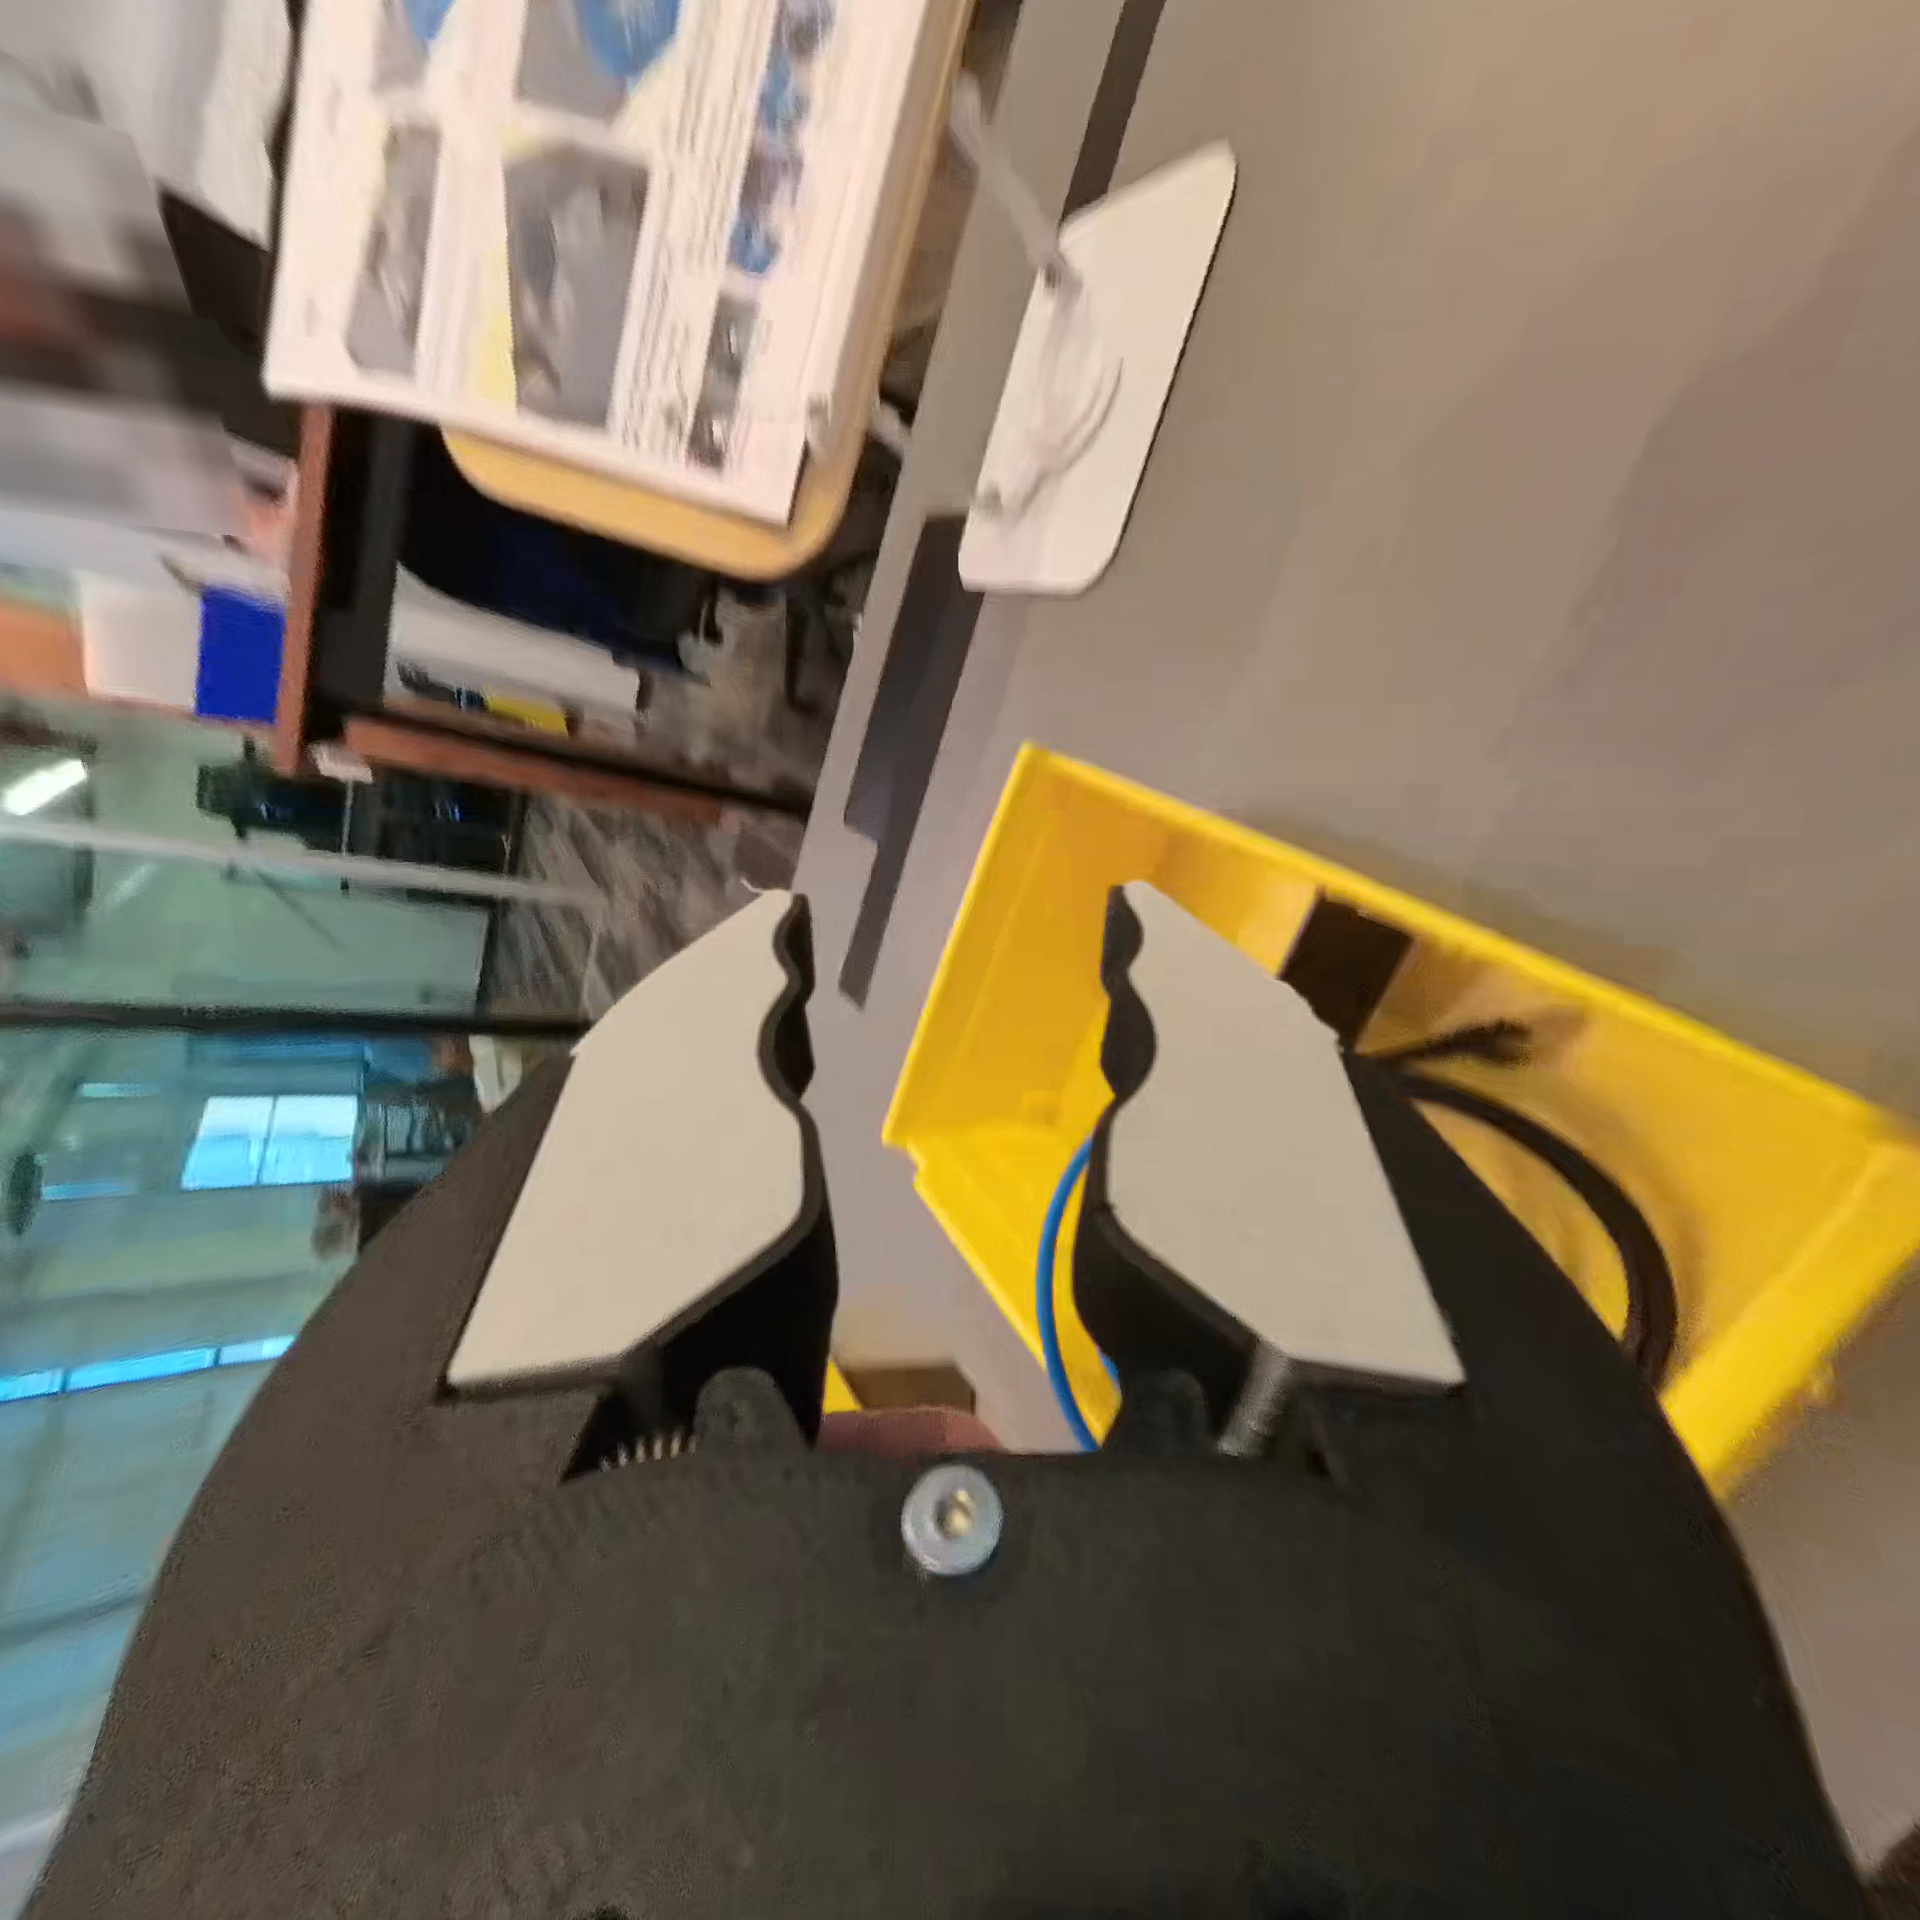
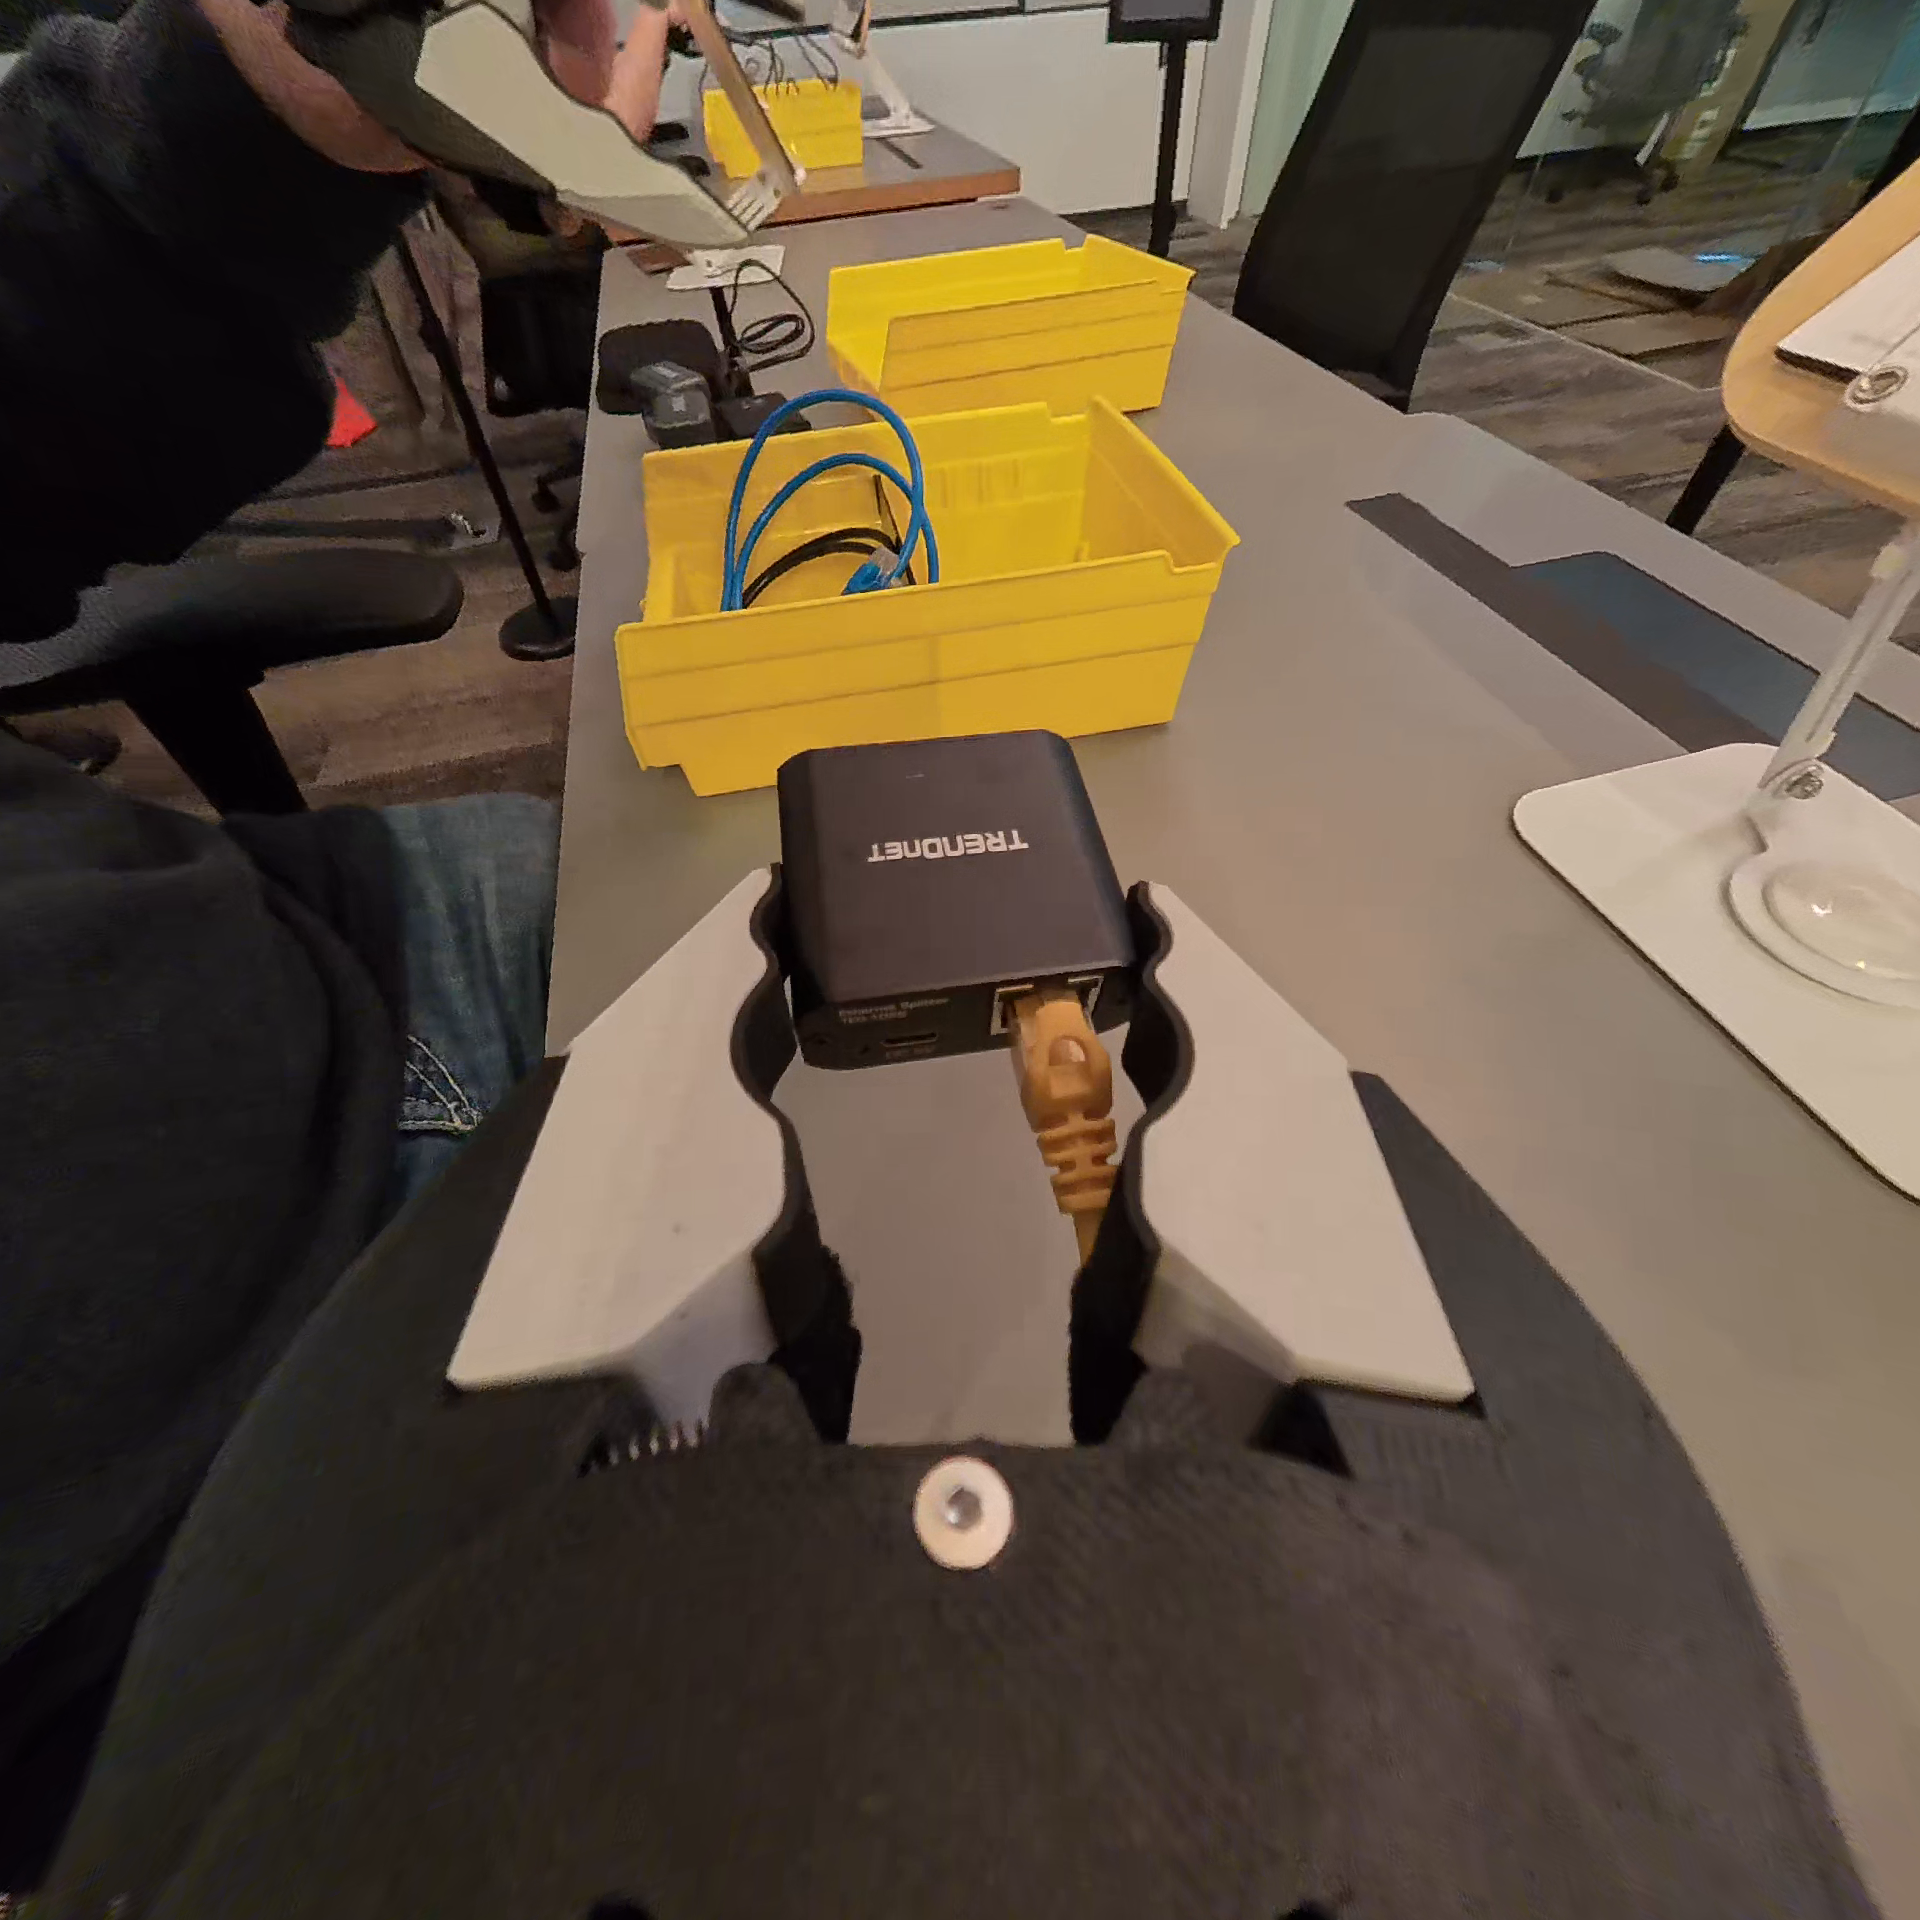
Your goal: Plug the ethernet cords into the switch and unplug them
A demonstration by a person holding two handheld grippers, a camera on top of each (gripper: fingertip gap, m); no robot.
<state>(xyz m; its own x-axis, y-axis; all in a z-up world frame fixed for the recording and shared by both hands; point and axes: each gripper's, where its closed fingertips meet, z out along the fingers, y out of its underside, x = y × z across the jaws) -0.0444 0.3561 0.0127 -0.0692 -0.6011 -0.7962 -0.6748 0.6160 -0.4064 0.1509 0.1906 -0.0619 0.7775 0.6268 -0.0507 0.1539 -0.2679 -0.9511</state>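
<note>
In the right wrist view my right gripper [image 2: 956, 906] is shut on the black switch [image 2: 935, 831], one finger on each side of it, on the grey table [image 2: 1351, 935]. A yellow ethernet cord [image 2: 1065, 1101] is plugged into a front port of the switch and runs back between the fingers. A blue ethernet cord [image 2: 831, 488] lies coiled in the near yellow bin [image 2: 914, 686] with a black cord. My left gripper [image 1: 961, 914] is open and empty, rolled sideways in the air beside that bin [image 1: 997, 987]; the blue cord [image 1: 1055, 1247] shows behind its right finger.
A second yellow bin [image 2: 1008, 322] stands behind the first. A white stand base with a clear post [image 2: 1714, 883] sits on the table's right; it shows in the left wrist view [image 1: 1091, 364]. A person's leg [image 2: 468, 935] and a chair [image 2: 260, 613] are left of the table. Across from one pair of fingers to the other is roughly 25 centimeters.
</note>
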